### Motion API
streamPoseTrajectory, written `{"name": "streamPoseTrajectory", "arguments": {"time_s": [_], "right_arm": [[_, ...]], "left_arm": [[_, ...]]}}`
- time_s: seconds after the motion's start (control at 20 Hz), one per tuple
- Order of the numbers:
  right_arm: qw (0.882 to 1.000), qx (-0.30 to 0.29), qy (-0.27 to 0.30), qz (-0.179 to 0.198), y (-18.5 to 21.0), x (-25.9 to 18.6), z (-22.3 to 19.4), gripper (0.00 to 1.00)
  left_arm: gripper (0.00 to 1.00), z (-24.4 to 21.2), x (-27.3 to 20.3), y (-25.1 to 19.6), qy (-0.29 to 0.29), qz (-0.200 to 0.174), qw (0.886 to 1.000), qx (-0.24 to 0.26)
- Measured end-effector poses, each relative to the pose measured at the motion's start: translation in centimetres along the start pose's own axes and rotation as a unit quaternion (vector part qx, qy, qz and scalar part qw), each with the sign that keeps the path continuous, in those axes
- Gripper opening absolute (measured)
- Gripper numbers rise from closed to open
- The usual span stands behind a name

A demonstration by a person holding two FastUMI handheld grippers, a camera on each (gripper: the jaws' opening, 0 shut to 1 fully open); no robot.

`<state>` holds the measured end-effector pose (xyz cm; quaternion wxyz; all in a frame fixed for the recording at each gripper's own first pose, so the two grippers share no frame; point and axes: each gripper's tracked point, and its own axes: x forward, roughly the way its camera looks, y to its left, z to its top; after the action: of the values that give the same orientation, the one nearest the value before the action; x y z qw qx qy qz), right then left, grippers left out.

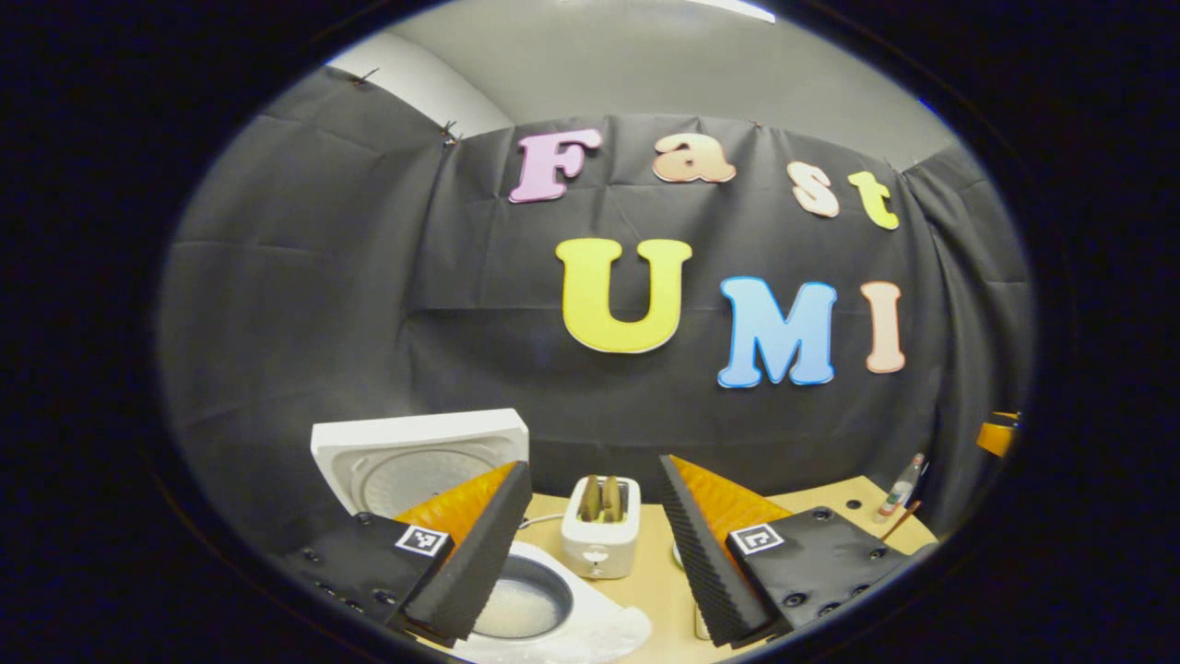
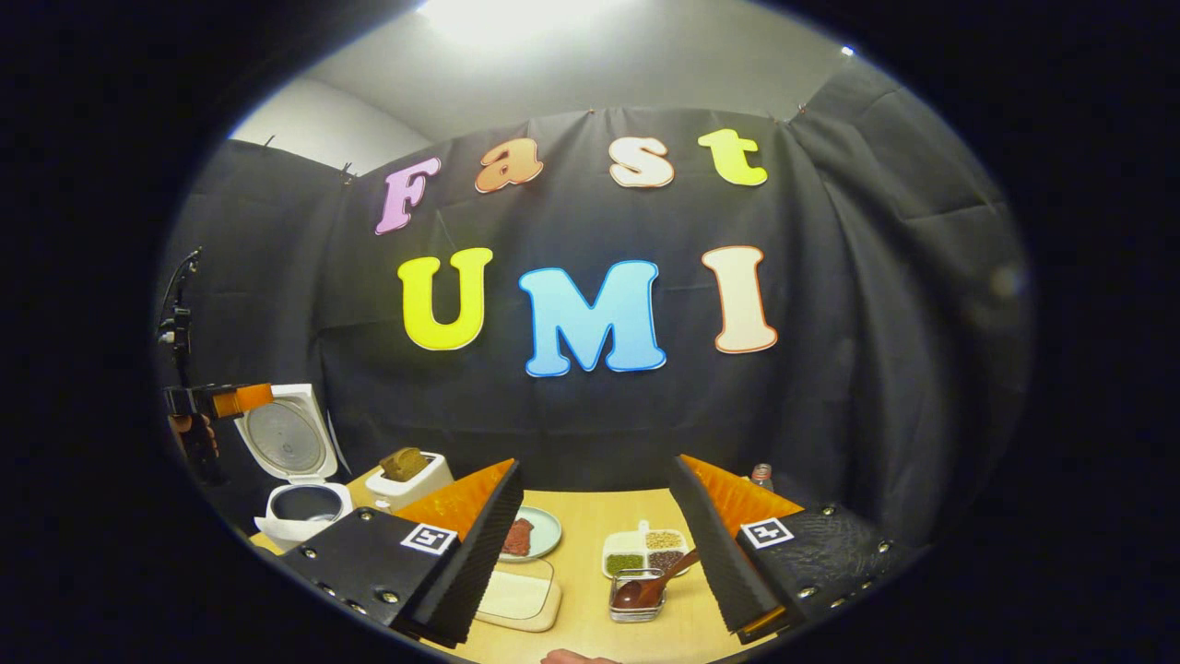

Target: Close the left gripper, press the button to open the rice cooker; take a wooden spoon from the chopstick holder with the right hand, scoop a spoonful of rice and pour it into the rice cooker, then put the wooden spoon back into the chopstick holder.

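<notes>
In my left gripper view, the rice cooker (image 1: 516, 590) sits at the near left of the table (image 1: 659, 576) with its lid (image 1: 419, 456) swung up and back, so I look straight down into the pot, which holds a pale layer at the bottom. My left gripper (image 1: 590, 553) hangs above it, released, fingers well apart and nothing between them; the left finger overlaps the cooker's rim in this view. Just beyond the cooker stands a white toaster (image 1: 602, 526) with slices in its slots. Far right on the table is a small bottle (image 1: 901, 486), with a thin stick beside it.

In my right gripper view, the other gripper (image 2: 217, 401) shows at the far left, held by a hand (image 2: 189, 433) up beside the raised cooker lid. The open cooker (image 2: 300, 507) is below it, then the toaster (image 2: 410, 475). Right of that lie a round plate (image 2: 544, 530) with a reddish piece on it and, nearer, a cutting board (image 2: 518, 595). My right gripper (image 2: 595, 553) is released too, fingers spread wide, holding nothing. Between them, on the table, is a white divided dish (image 2: 645, 551) of grains, and just in front a clear chopstick holder (image 2: 636, 599) with the wooden spoon (image 2: 650, 586) in it, bowl down, handle leaning right toward my right finger; I cannot tell whether they touch.
</notes>
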<state>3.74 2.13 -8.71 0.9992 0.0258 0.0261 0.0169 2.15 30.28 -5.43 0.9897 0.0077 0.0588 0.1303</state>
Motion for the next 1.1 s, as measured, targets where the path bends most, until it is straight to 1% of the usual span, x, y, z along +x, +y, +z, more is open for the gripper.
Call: {"name": "streamPoseTrajectory", "arguments": {"time_s": [0.25,0.45,0.6,0.8,0.9,1.0,1.1], "right_arm": [[1.0,-0.001,0.016,0.002,0.8,0.7,-1.0,0.96],[1.0,0.0,0.025,-0.006,0.7,0.7,-1.6,0.96],[0.999,-0.005,0.03,-0.024,-0.5,0.7,-2.0,0.96],[0.998,0.004,0.038,-0.045,-1.8,0.7,-2.5,0.96],[0.997,0.005,0.043,-0.059,-2.7,0.8,-2.7,0.96],[0.997,0.008,0.046,-0.063,-3.0,0.7,-2.9,0.96],[0.997,0.009,0.048,-0.066,-3.2,0.9,-3.0,0.96]], "left_arm": [[0.95,3.6,2.5,6.4,-0.02,0.05,0.998,-0.01],[0.95,4.4,6.4,10.3,-0.018,0.082,0.996,-0.019],[0.95,4.6,9.3,12.6,-0.015,0.095,0.995,-0.035],[0.96,2.8,13.4,15.6,0.012,0.122,0.992,-0.032],[0.96,1.6,14.5,17.1,0.023,0.138,0.99,-0.032],[0.95,0.9,15.3,18.1,0.026,0.147,0.988,-0.036],[0.96,-0.2,15.9,18.7,0.034,0.157,0.986,-0.032]]}}
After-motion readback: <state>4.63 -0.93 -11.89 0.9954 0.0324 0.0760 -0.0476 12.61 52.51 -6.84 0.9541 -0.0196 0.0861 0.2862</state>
